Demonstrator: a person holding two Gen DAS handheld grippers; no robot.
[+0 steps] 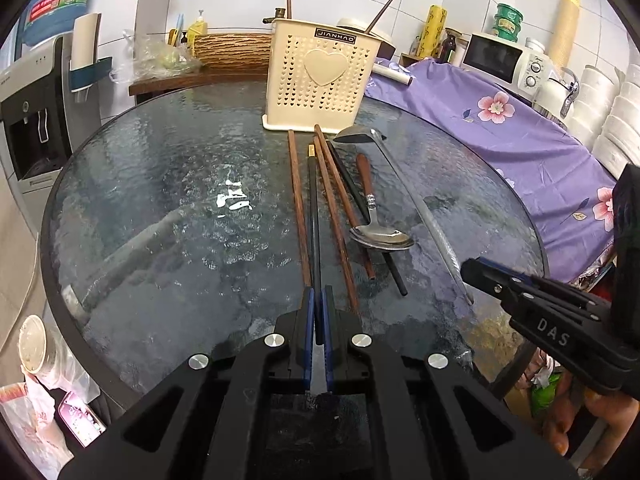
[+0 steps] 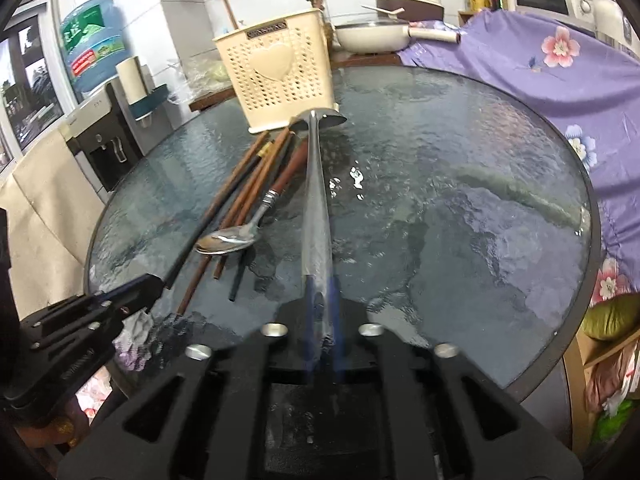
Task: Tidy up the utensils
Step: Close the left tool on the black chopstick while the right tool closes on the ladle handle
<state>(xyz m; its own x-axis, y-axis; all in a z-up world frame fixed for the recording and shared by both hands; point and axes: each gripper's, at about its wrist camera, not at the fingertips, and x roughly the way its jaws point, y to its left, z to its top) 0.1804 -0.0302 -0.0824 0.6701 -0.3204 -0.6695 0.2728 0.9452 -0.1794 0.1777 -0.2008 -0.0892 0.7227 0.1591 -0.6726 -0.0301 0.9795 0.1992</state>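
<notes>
A cream perforated utensil holder (image 1: 320, 80) with a heart stands at the far side of the round glass table (image 1: 160, 200); it also shows in the right wrist view (image 2: 280, 76). Brown chopsticks (image 1: 298, 200), a black chopstick (image 1: 314, 224), a wooden-handled spoon (image 1: 380, 236) and a long steel ladle (image 1: 416, 200) lie in front of it. My left gripper (image 1: 318, 300) is shut on the near end of the black chopstick. My right gripper (image 2: 322, 292) is shut on the ladle's handle (image 2: 316, 208); it also shows in the left wrist view (image 1: 476, 272).
A purple floral cloth (image 1: 500, 120) covers a counter at the right, with a microwave (image 1: 504, 60) behind. A water dispenser (image 1: 36, 112) stands at the left. A white pan (image 2: 376, 36) sits behind the holder. A paper cup (image 1: 34, 344) stands below the table's left edge.
</notes>
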